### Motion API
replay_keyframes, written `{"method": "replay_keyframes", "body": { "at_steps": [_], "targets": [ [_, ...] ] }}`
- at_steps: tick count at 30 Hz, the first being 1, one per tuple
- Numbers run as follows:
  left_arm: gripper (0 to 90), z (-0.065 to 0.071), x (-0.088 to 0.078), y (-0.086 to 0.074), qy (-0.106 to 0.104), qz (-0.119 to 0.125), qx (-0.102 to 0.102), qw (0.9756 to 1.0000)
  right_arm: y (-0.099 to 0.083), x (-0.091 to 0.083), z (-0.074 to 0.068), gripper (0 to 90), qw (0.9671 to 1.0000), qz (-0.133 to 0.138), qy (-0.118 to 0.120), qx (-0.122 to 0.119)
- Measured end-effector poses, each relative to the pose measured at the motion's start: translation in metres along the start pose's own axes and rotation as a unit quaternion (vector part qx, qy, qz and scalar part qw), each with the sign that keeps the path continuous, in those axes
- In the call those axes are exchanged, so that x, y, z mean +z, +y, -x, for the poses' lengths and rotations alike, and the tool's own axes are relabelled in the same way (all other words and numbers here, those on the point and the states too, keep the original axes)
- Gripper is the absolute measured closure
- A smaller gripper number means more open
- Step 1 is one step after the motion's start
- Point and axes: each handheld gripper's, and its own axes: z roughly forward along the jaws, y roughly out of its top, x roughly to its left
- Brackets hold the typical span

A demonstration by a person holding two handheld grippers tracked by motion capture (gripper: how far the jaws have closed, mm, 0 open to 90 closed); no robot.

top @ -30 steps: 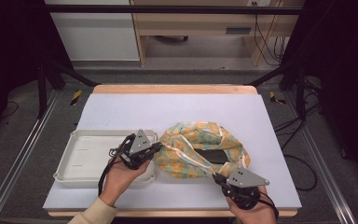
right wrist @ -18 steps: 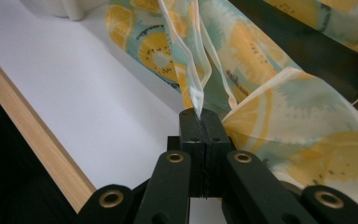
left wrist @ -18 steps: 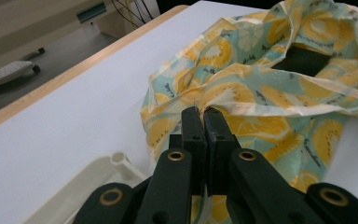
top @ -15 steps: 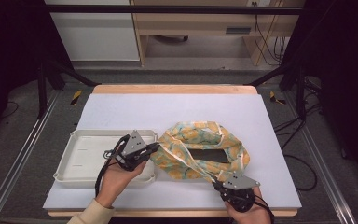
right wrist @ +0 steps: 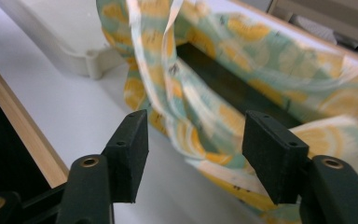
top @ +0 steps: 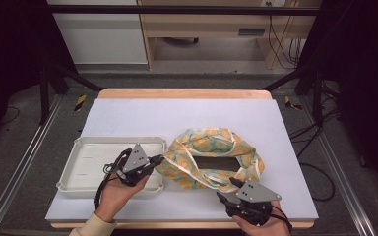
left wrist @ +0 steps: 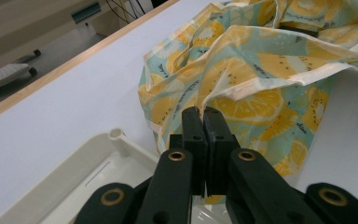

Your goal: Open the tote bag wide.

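At the far left of the worktop (top: 128, 115) a shallow white tray (top: 86, 164) lies empty, its right rim touching the edge of a lemon-print fabric bag (top: 211, 157) that sits crumpled in the middle, mouth gaping upward around a dark opening.

The left gripper (top: 152, 161) reaches across the tray's right side to the bag's left edge. In the left gripper view its fingers (left wrist: 193, 128) are pressed together with no gap. The cloth lies right at their tips, but whether a fold is pinched between them cannot be made out. If it is, it is only a thin bite.

Further right, the right gripper (top: 229, 189) sits at the bag's near edge with its fingers (right wrist: 130, 151) spread wide. They hold nothing, and the near hem and a pale strap (right wrist: 168, 35) lie just ahead of the gap.

The step in hand looks like taking a second hold so the bag can be spread or lifted. To do it well, the right gripper should advance until the hem sits deep between the fingers, taking one layer rather than a bunched wad or the strap alone. The left side should keep gentle tension away from the tray, so the slack cloth does not slip or drag over the rim.
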Motion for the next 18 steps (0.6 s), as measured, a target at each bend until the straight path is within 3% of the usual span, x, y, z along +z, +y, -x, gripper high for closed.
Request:
{"method": "replay_keyframes", "body": {
  "at_steps": [1,8,12,14,15,16,17,18],
  "targets": [
    [89.8,0.000,0.000,0.000,0.000,0.000,0.000,1.0000,0.000,0.000,0.000,40.3,1.0000,0.000,0.000,0.000],
    [90.0,0.000,-0.001,-0.001,-0.007,-0.003,0.000,1.0000,0.044,-0.017,0.024,37.3,0.9996,0.017,-0.023,-0.002],
    [90.0,0.001,0.000,-0.001,-0.010,-0.003,0.002,0.9999,0.062,-0.022,0.044,38.7,0.9986,0.014,-0.051,0.001],
    [90.0,0.002,-0.001,-0.001,-0.010,-0.004,0.004,0.9999,0.066,-0.021,0.057,40.1,0.9978,0.006,-0.066,0.007],
    [90.0,0.002,-0.001,-0.001,-0.010,-0.004,0.004,0.9999,0.066,-0.021,0.057,40.1,0.9978,0.006,-0.066,0.007],
    [90.0,0.003,0.000,-0.001,-0.011,-0.005,0.005,0.9999,0.064,-0.016,0.072,42.4,0.9965,-0.008,-0.081,0.018],
    [90.0,0.003,0.000,-0.001,-0.011,-0.005,0.005,0.9999,0.064,-0.016,0.072,42.4,0.9965,-0.008,-0.081,0.018],
    [90.0,0.003,0.000,-0.001,-0.010,-0.006,0.008,0.9999,0.057,-0.006,0.084,43.8,0.9952,-0.034,-0.088,0.025]
  ]
}}
